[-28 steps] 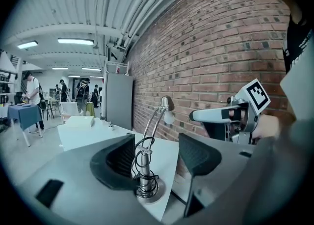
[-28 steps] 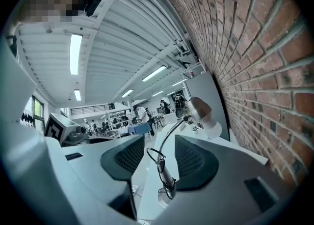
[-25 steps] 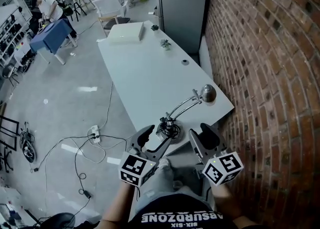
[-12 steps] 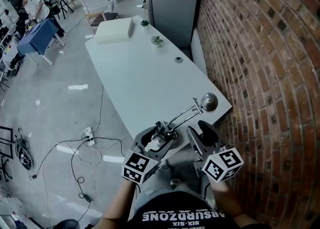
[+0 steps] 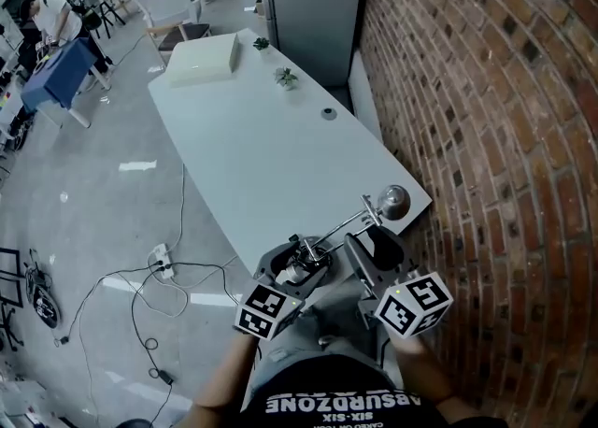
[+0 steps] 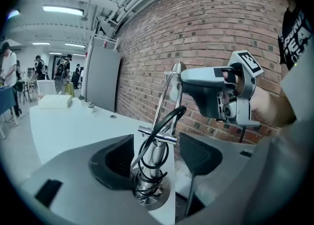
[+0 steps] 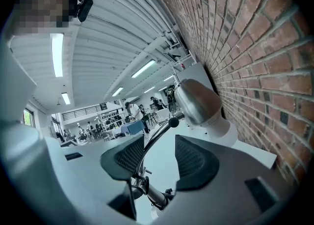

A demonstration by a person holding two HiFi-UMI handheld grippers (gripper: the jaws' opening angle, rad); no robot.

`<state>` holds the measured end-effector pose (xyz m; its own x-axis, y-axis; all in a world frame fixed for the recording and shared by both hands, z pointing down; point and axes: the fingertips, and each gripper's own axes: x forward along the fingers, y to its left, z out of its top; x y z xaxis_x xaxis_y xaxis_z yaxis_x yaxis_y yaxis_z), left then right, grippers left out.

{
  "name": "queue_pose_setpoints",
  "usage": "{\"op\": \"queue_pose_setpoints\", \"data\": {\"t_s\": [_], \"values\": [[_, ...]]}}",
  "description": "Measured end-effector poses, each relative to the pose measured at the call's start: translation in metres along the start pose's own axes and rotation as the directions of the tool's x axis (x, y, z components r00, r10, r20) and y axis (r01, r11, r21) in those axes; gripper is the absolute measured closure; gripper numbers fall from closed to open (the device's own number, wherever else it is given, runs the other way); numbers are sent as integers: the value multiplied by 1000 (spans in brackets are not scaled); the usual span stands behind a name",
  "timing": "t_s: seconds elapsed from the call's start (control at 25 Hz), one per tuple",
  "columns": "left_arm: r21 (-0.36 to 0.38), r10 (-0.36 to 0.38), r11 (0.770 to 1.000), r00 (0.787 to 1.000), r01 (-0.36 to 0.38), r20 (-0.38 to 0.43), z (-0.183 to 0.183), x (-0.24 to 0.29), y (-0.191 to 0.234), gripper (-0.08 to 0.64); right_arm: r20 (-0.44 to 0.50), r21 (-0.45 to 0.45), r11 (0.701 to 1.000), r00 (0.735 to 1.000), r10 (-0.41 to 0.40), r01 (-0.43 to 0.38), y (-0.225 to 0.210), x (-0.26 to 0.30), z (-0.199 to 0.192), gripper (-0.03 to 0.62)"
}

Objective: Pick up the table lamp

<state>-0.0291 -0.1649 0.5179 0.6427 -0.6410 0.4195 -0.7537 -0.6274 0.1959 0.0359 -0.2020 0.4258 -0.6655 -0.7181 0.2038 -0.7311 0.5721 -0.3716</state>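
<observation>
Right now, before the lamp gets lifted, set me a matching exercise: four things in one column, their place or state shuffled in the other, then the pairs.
A. left tongs
B. right tongs
C. white box
D. table lamp

1. far end of the table
2. open, astride the lamp's lower stem
3. near table edge, cable coiled round its stem
4. open, nearer the brick wall, facing the lamp head

Pairs: A-2, B-4, C-1, D-3

Left tongs (image 5: 297, 263) and right tongs (image 5: 373, 245) gape, side by side.
</observation>
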Motion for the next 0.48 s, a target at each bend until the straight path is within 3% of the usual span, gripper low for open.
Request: {"op": "queue_pose_setpoints", "data": {"t_s": [0.48], "values": [[40,-97,995,995,97,6,-8,21,1,287,49,15,1000,999,-19,18,-3,20,10,400]]}}
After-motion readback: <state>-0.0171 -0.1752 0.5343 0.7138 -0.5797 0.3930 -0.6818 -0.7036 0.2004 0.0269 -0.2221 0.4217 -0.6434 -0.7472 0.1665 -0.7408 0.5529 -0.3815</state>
